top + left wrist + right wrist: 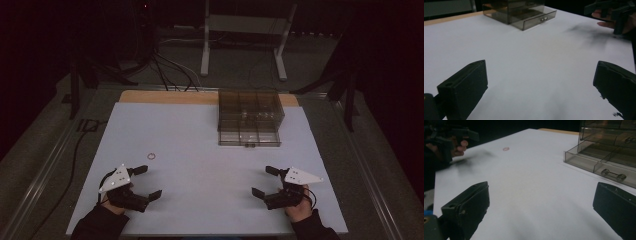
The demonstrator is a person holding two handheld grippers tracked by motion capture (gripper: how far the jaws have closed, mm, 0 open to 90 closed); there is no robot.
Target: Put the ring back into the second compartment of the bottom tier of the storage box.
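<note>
Ring flat, hole facing up

The high view looks down and forward over the white rectangular table. Both gripper views skim it low, sharing the smoky clear plastic drawer box at the far side.

My worktop looks matt, smooth white. The drawer box is glossy, smoky clear plastic. My grippers' jaws look matt black.

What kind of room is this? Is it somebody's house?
Probably not a house; it looks like a lab or workshop. A white table stands in a dark room, cables trail over the floor behind it, and a metal stand sits beyond.
</note>
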